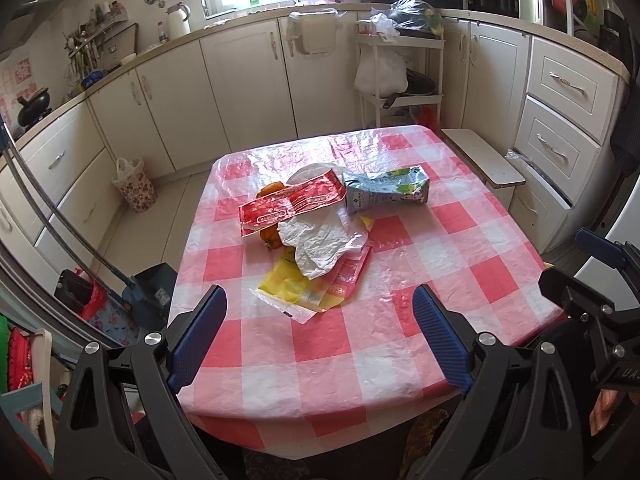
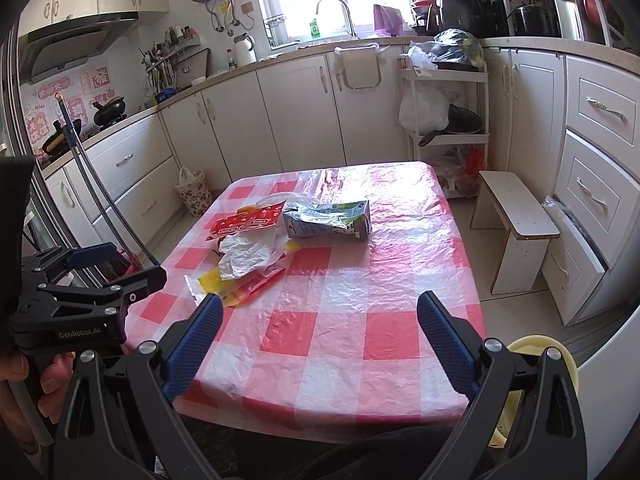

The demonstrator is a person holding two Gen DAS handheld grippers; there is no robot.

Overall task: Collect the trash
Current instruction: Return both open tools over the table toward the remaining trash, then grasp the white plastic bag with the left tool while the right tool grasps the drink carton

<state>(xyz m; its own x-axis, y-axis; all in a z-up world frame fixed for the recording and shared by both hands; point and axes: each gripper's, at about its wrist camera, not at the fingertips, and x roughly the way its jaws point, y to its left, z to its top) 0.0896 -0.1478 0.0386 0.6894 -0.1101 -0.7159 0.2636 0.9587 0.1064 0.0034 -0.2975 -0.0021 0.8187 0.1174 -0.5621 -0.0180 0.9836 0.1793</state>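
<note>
A heap of trash lies mid-table on the red-and-white checked cloth (image 1: pixel 400 300): a crushed milk carton (image 1: pixel 384 194) (image 2: pixel 328 220), a red wrapper (image 1: pixel 290 204) (image 2: pixel 246 220), a crumpled white paper (image 1: pixel 320 240) (image 2: pixel 244 254), a yellow bag (image 1: pixel 286 282) (image 2: pixel 210 280), a pink packet (image 1: pixel 348 276) and orange peel (image 1: pixel 270 236). My left gripper (image 1: pixel 320 316) hovers open over the near table edge, short of the heap. My right gripper (image 2: pixel 320 320) is open too, over the near right part of the table, empty. Each gripper shows in the other's view at the side.
A flowered bin with a bag liner (image 1: pixel 134 186) (image 2: pixel 194 196) stands on the floor left of the table. A white stool (image 2: pixel 516 224) and a shelf cart (image 2: pixel 444 120) stand to the right. Cabinets ring the room. A yellow basin (image 2: pixel 532 384) sits low at right.
</note>
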